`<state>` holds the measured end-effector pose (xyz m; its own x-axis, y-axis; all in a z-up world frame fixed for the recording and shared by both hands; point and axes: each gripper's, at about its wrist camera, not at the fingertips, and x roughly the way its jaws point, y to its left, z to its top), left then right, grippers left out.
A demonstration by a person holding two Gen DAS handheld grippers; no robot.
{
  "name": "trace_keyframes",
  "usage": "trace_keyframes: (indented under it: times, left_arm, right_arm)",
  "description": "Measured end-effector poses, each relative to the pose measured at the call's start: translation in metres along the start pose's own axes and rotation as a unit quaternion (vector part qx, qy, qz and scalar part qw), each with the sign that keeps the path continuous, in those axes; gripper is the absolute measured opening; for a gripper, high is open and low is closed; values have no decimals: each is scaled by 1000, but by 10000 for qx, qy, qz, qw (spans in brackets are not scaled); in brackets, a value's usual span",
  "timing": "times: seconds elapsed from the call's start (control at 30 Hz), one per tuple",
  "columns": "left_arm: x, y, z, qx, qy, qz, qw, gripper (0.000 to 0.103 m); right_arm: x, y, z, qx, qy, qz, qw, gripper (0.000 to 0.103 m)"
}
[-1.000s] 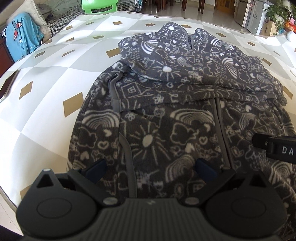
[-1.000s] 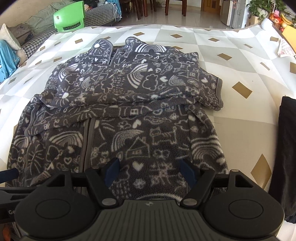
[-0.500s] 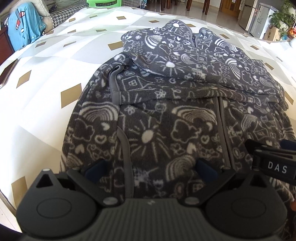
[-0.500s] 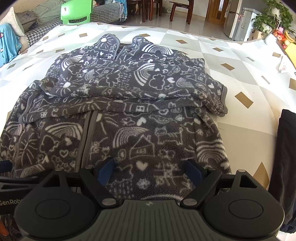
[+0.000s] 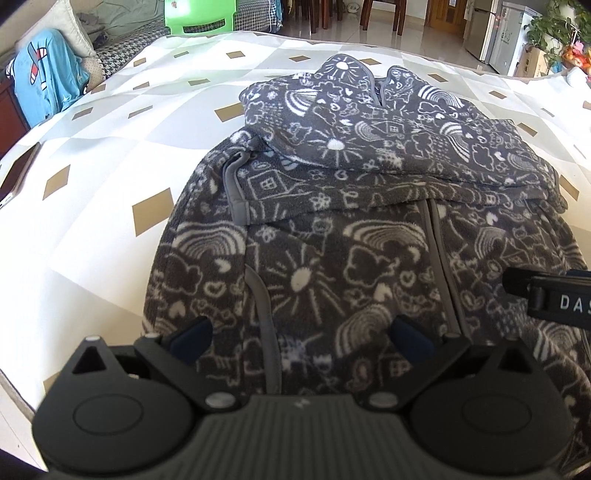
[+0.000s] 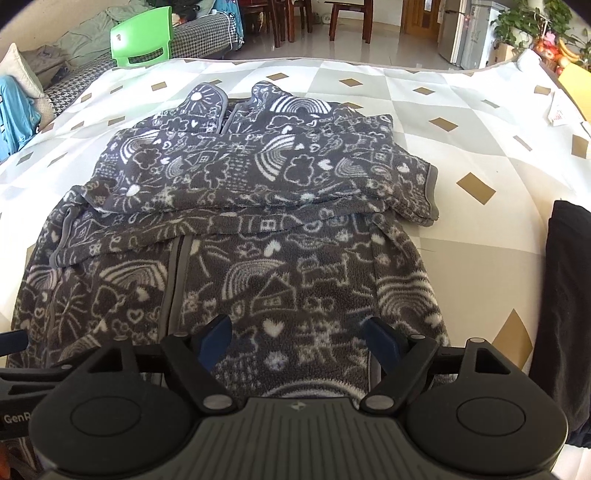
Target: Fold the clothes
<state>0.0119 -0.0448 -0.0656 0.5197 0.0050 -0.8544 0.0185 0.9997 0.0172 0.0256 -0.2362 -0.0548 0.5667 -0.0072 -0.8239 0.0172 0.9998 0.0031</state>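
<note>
A dark grey fleece jacket [image 5: 369, 258] with white doodle print lies front up on the cloth, zipper shut, both sleeves folded across its chest. My left gripper [image 5: 301, 332] hovers open over the left part of the near hem, with fleece showing between its blue pads. My right gripper [image 6: 299, 334] hangs over the right part of the same jacket [image 6: 258, 240]. Its jaws are wide and closing slightly, the hem lies between them, and the pads do not press on it. One black finger [image 5: 546, 295] of the right gripper shows at the right edge of the left wrist view.
The jacket rests on a white cloth with gold diamonds [image 5: 110, 166]. A black garment [image 6: 565, 295] lies at the right edge. A green chair [image 6: 142, 35] and a sofa stand beyond the far side, and a blue garment [image 5: 44, 88] hangs at far left.
Both grippers stay over the near hem. The right gripper's fingers spread a little wider, then came in slightly. The jacket has not moved.
</note>
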Motion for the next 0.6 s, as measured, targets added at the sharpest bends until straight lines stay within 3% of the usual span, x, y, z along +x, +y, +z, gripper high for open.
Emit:
trace_keyframes:
  times: [0.6]
  left_arm:
    - [-28, 15, -29, -125, 223, -351, 9991, 103]
  right_arm:
    - [-32, -13, -24, 275, 376, 216, 9987, 79]
